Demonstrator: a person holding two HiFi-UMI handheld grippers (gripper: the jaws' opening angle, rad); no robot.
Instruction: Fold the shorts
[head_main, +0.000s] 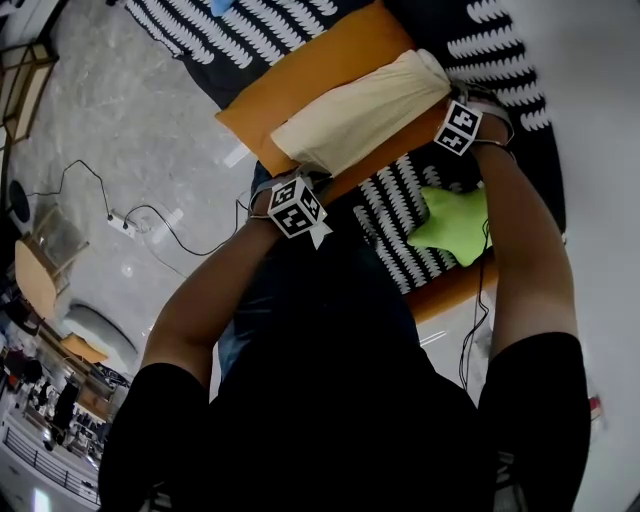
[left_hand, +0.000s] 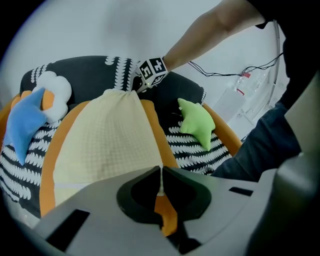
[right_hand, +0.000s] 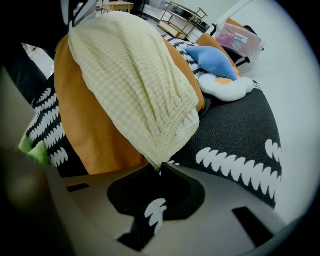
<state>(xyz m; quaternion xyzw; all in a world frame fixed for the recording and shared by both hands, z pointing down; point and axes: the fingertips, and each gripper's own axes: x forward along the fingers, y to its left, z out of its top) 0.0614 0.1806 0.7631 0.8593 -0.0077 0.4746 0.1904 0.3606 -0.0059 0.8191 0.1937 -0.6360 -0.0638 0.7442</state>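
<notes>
Pale yellow shorts (head_main: 360, 105) lie stretched lengthwise across an orange cushion (head_main: 300, 75), closer to its near edge. The left gripper (head_main: 300, 175) has its jaws pressed together on a thin edge of the shorts at one end. The right gripper (head_main: 447, 97) pinches the gathered corner at the other end. A green star pillow (head_main: 455, 222) rests on the black-and-white patterned cover (head_main: 395, 215) beside the cushion.

1. Pale yellow waffle-weave cloth shorts (left_hand: 100, 145): matt, finely gridded, ribbed along the elastic waistband.
2. Orange flat cushion (right_hand: 95, 135) underneath: smooth, matt cloth.
3. Black cloth cover with white leaf print (right_hand: 240, 135): fuzzy, matt.
4. Lime-green star-shaped plush toy (left_hand: 196, 122), at three o'clock of the shorts: soft, nappy.
5. Grey speckled floor (head_main: 120, 130): polished, glossy.
</notes>
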